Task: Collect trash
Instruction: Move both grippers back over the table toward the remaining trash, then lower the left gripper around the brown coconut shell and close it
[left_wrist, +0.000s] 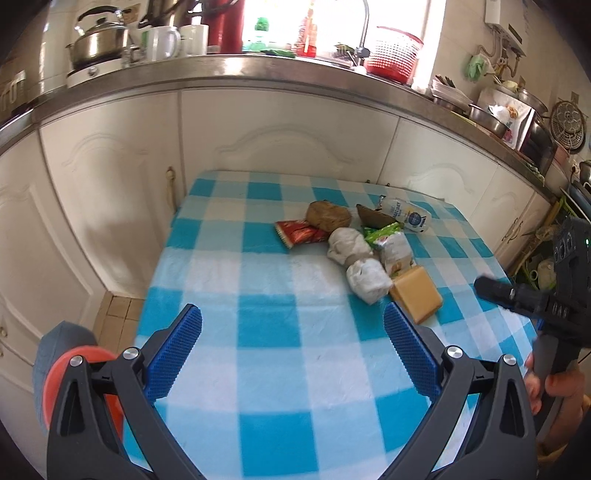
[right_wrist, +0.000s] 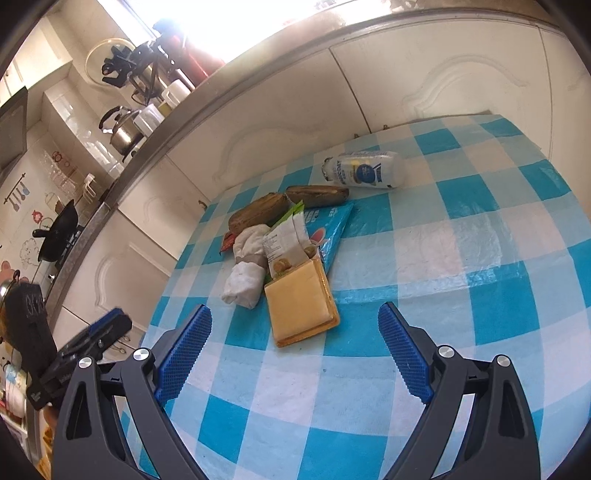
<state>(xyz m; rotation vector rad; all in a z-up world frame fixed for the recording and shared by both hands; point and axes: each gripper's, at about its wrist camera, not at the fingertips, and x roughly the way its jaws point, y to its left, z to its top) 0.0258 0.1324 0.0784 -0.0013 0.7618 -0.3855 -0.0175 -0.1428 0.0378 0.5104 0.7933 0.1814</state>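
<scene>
Blue-and-white checked cloth covers the tabletop (left_wrist: 280, 332), which stands against white kitchen cabinets (left_wrist: 288, 129). Nearest, the left tongs (left_wrist: 292, 343) hang above the cloth with their blue pads spread wide and nothing between them; the right tongs (right_wrist: 294, 343) are likewise wide apart and hold nothing, hovering just short of the trash pile. Closest in that pile lies a flat tan box (right_wrist: 301, 304), shut, so its contents cannot be told. Touching its left side is a wad of white paper (right_wrist: 243, 284), with a second wad (right_wrist: 251, 238) just behind. A torn snack wrapper (right_wrist: 288, 240) rests against the box's far edge, partly over a flat blue packet (right_wrist: 332, 229). A red packet (left_wrist: 297, 232) lies left of the wads. Beyond sit two brown lumps (right_wrist: 260, 212), then a plastic bottle (right_wrist: 364, 170) on its side, capped, its fill unclear. Farthest, on the counter, stand a steel kettle (left_wrist: 98, 37), white mugs (left_wrist: 164, 41) and a red basket (left_wrist: 395, 55).
</scene>
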